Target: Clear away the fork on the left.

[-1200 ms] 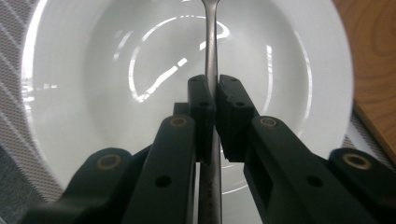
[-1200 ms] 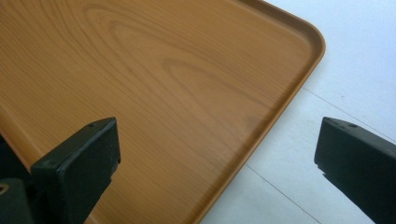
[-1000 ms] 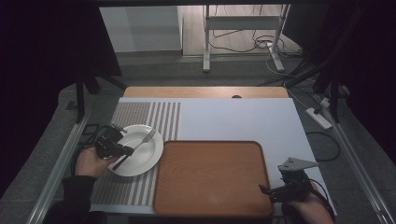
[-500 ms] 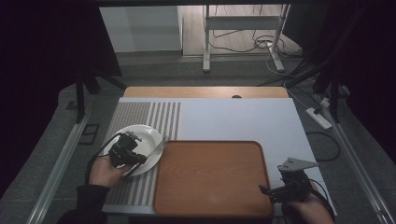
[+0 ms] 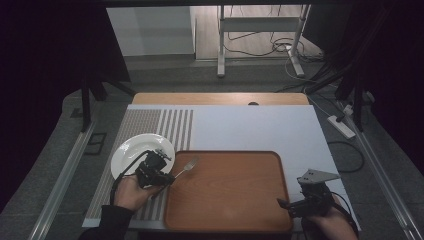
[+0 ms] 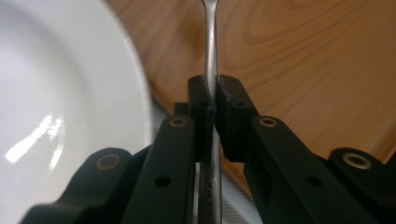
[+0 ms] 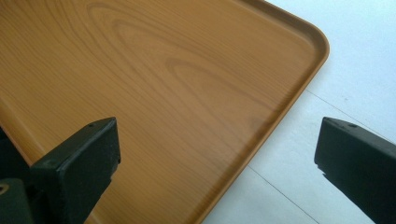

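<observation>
A metal fork [image 5: 186,166] is clamped by its handle in my left gripper [image 5: 167,176], with the tines reaching over the left edge of the wooden tray [image 5: 235,210]. From the left gripper view the fork handle [image 6: 211,56] runs straight up between the two pads of my left gripper [image 6: 215,95], above the wood. The white plate [image 5: 135,149] lies on the striped mat just left of that hand. At the tray's near right corner my right gripper [image 5: 281,204] rests with jaws wide apart; my right gripper [image 7: 217,154] has nothing between its fingers, and the wooden tray [image 7: 154,84] lies below it.
A striped placemat [image 5: 150,125] and a pale table surface [image 5: 260,130] lie around the tray. A wooden strip [image 5: 220,98] borders the far table edge. Cables and metal stand legs [image 5: 260,45] sit on the floor beyond.
My left gripper has carried the fork from over the white plate rightward to the tray's left edge. The right gripper has stayed where it was.
</observation>
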The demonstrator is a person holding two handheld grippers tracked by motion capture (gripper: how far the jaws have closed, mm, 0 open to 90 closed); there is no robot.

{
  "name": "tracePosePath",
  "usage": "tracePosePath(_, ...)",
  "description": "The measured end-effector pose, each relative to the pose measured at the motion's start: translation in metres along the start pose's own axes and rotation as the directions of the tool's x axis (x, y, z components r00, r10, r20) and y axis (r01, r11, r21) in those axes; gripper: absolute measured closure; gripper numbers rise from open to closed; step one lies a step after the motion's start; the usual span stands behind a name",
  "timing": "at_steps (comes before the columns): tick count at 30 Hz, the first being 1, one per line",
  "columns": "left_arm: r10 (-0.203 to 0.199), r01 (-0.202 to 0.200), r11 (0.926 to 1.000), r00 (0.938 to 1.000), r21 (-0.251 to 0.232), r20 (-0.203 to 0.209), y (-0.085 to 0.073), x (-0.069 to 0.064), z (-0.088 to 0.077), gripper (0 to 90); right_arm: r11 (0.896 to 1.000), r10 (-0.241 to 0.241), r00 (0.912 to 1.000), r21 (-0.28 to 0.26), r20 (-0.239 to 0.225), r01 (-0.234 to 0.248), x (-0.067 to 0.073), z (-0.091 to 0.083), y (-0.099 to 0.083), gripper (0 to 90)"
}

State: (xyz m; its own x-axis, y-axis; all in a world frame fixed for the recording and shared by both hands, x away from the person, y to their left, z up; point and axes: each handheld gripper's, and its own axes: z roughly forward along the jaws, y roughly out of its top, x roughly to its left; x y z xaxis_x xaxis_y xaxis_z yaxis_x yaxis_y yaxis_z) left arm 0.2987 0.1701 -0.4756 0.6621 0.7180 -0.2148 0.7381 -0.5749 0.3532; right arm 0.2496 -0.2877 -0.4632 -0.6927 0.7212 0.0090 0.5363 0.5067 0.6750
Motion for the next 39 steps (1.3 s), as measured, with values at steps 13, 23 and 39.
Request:
tracePosePath(13,0.037,-0.038,0.9986,0.9992,0.036,0.011,0.016,-0.033,0.027,83.9,1.000,-0.005,1.0000,0.002,-0.004,0.005,0.000,0.000,0.000,1.0)
tracePosePath(23,0.067,-0.068,0.9960,0.9977,0.058,0.012,0.013,-0.036,0.043,81.4,1.000,-0.007,0.9999,0.002,-0.008,0.007,0.000,0.000,0.000,1.0)
tracePosePath(39,0.189,-0.188,0.9820,0.9814,-0.018,0.035,0.041,-0.047,0.062,89.0,1.000,-0.009,0.9999,0.007,-0.007,0.009,0.000,0.000,0.000,1.0)
